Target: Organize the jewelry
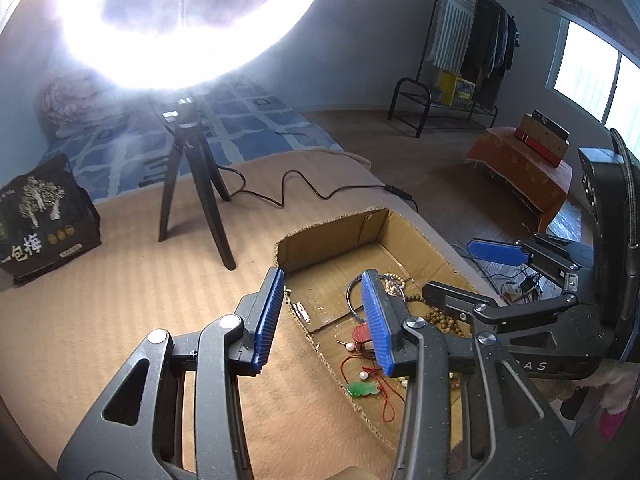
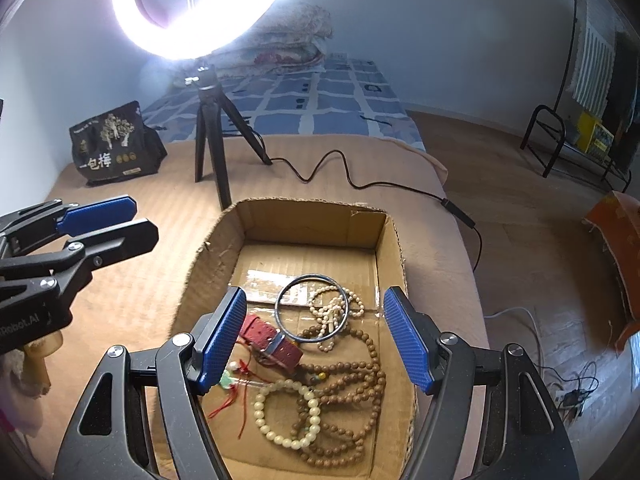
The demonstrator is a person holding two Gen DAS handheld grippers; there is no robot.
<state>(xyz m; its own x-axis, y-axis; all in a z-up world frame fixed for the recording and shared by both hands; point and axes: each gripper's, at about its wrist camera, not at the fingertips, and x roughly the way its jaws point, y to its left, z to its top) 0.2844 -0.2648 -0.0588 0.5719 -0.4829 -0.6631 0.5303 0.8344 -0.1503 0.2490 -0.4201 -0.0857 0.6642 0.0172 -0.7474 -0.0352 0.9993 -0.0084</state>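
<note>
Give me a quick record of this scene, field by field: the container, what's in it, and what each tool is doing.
container: open cardboard box on a tan blanket
contents: metal bangle, red strap, cream bead bracelet, brown bead strand, green pendant on red cord
left tool: open, holding nothing, over the box's left wall
right tool: open, holding nothing, above the jewelry
nearby: ring light tripod

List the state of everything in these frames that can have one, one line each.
Left gripper: open, empty.
Right gripper: open, empty, above the box.
Box: open-topped, jewelry inside.
Ring light: on.
Bangle: flat, overlapping the white beads.
Red strap: lying flat in the box.
Brown beads: in loose coils.
Cream bracelet: lying round on the box floor.
Jade pendant: on the floor, cord loose.
</note>
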